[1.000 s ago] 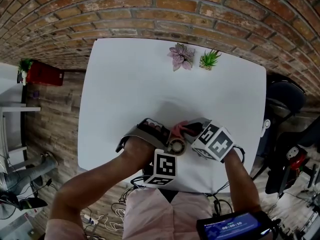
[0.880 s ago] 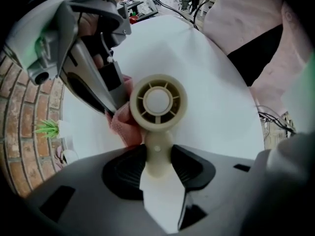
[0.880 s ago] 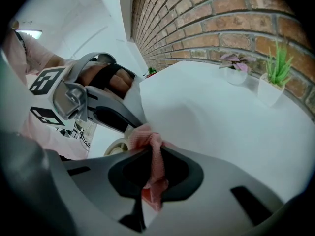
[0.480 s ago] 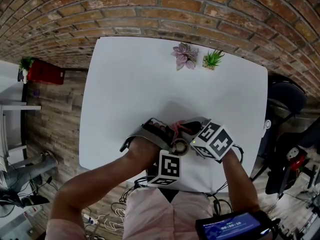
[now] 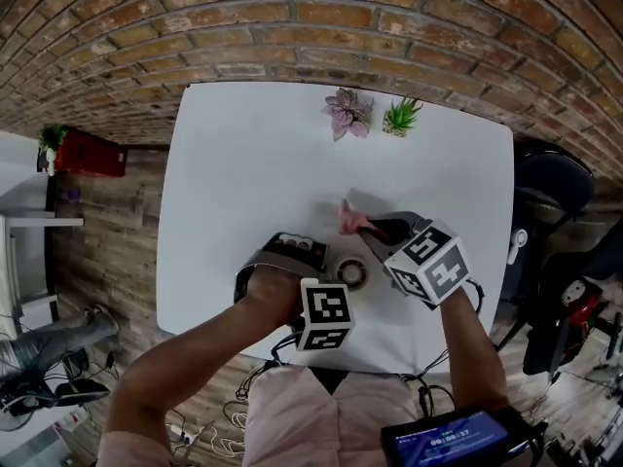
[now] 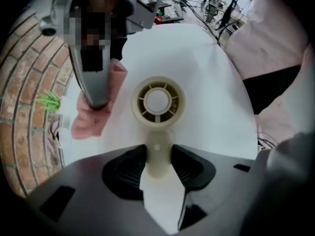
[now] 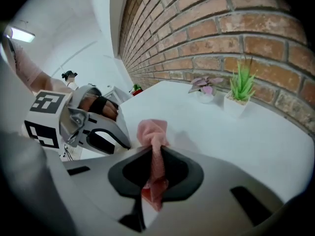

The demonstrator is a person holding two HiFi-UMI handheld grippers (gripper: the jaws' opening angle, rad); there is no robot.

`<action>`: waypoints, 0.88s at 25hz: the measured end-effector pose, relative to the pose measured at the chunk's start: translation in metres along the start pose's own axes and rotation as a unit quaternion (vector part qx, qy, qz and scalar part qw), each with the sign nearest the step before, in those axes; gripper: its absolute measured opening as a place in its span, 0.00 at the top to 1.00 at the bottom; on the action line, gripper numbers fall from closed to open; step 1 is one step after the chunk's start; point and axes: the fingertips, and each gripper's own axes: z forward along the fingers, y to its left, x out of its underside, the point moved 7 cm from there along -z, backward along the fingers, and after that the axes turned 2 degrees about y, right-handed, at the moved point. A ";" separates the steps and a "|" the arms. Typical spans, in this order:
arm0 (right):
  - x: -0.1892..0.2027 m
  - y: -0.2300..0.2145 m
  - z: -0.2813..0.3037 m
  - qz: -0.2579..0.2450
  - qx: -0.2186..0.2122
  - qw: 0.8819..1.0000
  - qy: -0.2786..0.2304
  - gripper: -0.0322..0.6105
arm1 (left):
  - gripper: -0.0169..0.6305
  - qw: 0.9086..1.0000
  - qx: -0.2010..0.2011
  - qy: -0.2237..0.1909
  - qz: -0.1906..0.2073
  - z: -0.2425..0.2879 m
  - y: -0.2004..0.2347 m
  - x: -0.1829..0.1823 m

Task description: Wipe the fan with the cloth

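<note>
A small cream hand fan [image 6: 157, 102] lies flat on the white table [image 5: 243, 163] with its round head facing up. My left gripper [image 6: 157, 162] points straight down and is shut on the fan's handle. In the head view the fan [image 5: 351, 272] shows just right of the left gripper [image 5: 316, 278]. My right gripper [image 7: 154, 154] is shut on a pink cloth [image 7: 152, 132] that bunches up past its jaws. The cloth [image 5: 348, 219] hangs off the fan, just behind it, at the tip of the right gripper [image 5: 368, 228]. From the left gripper view the cloth [image 6: 93, 119] hangs left of the fan head.
Two small potted plants, one purple [image 5: 348, 112] and one green [image 5: 399, 117], stand at the table's far edge against the brick wall [image 5: 311, 27]. A dark chair [image 5: 555, 193] is off the right side. The table's near edge runs close to my body.
The right gripper has lifted the pink cloth off the fan and carried it toward the back of the table. The fan head now shows uncovered. The left gripper keeps its place, slightly rolled.
</note>
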 end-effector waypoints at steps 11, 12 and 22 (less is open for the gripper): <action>0.017 -0.009 -0.037 0.016 0.027 0.999 -0.037 0.89 | 0.69 0.936 0.093 -0.006 -0.340 0.002 0.027 0.012; 0.021 -0.010 -0.040 0.019 0.028 0.999 -0.040 0.89 | 0.70 0.930 0.085 -0.017 -0.356 0.002 0.028 0.013; 0.043 -0.006 -0.068 0.026 0.032 0.997 -0.072 0.89 | 0.69 0.876 -0.068 -0.159 -0.450 -0.021 0.014 0.053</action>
